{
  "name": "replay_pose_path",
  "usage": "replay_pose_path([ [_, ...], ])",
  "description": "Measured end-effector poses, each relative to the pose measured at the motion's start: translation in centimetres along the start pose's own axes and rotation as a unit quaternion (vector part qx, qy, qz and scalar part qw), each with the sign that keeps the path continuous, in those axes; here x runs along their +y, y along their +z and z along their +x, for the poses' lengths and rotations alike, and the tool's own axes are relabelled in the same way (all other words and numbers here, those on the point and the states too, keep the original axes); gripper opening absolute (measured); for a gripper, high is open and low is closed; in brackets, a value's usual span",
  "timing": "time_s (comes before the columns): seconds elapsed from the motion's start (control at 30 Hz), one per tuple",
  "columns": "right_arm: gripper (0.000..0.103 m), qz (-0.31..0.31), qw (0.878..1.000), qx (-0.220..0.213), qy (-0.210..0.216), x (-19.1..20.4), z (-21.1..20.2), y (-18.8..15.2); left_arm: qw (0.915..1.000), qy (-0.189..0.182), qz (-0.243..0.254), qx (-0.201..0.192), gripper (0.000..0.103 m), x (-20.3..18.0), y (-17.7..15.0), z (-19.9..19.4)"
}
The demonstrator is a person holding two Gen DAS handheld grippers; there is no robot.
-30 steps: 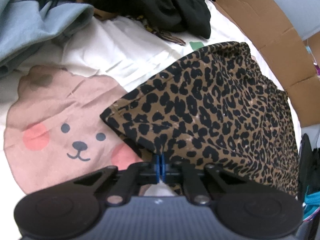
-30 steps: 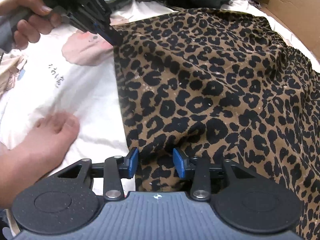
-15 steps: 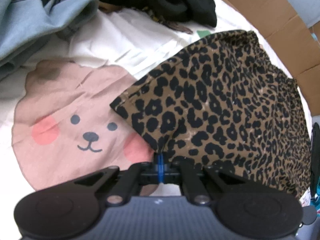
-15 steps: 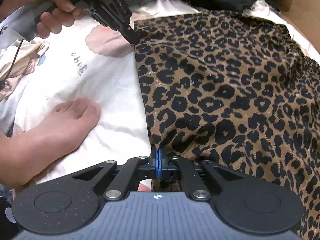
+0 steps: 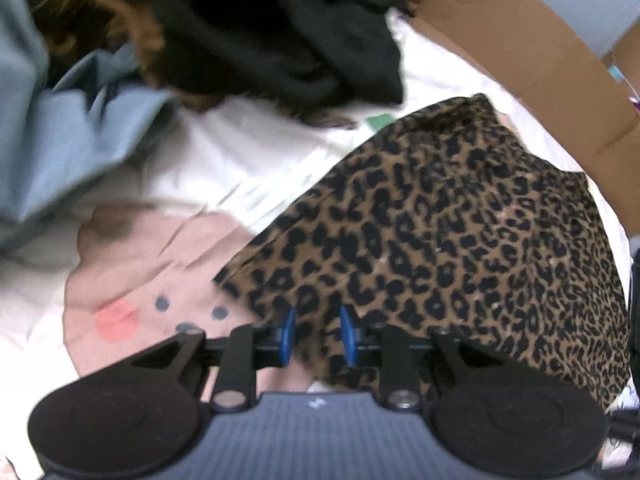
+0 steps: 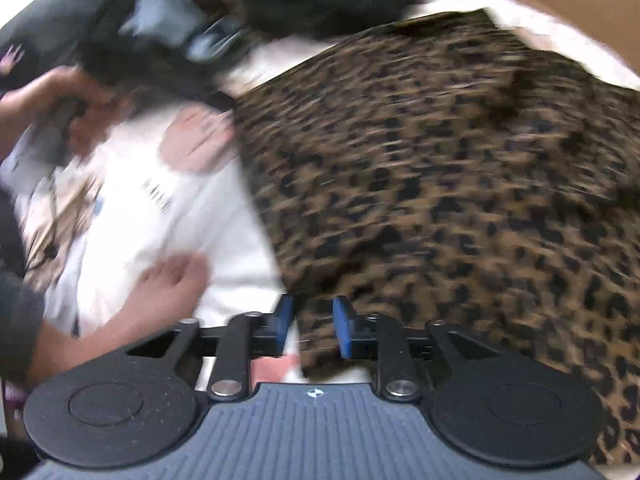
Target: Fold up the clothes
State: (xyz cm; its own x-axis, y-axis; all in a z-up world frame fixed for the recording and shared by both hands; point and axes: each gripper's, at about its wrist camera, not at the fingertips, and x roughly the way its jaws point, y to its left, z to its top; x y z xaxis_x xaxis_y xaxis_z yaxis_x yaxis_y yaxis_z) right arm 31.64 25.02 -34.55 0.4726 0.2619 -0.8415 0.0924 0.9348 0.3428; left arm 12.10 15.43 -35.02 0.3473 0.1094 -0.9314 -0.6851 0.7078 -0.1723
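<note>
A leopard-print garment lies spread on a white sheet with a pink bear print. My left gripper hovers over the garment's near corner. Its jaws are opening, and the cloth edge sits loose between the blue pads. In the blurred right wrist view the same garment fills the right side. My right gripper is at its near edge, jaws opening, with cloth between the pads but not pinched. A person's hand at the far left holds the other gripper.
A black garment, a brown one and a blue-grey one are heaped at the back. A cardboard box wall curves along the right. A bare foot rests on the sheet left of my right gripper.
Half a second ago both grippers were shut on the leopard garment's edge; now both sets of jaws stand apart. Both grippers have risen, and the right view is smeared with motion.
</note>
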Motion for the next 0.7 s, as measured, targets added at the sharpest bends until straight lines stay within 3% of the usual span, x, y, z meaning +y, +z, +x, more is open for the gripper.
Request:
replay_pose_path([
  [0.07,0.034,0.038,0.999,-0.016,-0.01,-1.5,-0.8,-0.1,0.9998,0.015,0.014,-0.001,0.025,-1.1,0.2,-0.3],
  [0.43,0.034,0.088,0.995,-0.042,-0.032,-5.1,-3.3,-0.9,0.9986,0.027,0.04,0.02,0.025,-4.0,0.2,0.1],
  [0.7,0.034,0.159,0.978,-0.086,-0.105,-9.3,-6.7,-2.2,0.9966,0.013,0.078,0.022,0.025,-7.7,-0.2,0.6],
])
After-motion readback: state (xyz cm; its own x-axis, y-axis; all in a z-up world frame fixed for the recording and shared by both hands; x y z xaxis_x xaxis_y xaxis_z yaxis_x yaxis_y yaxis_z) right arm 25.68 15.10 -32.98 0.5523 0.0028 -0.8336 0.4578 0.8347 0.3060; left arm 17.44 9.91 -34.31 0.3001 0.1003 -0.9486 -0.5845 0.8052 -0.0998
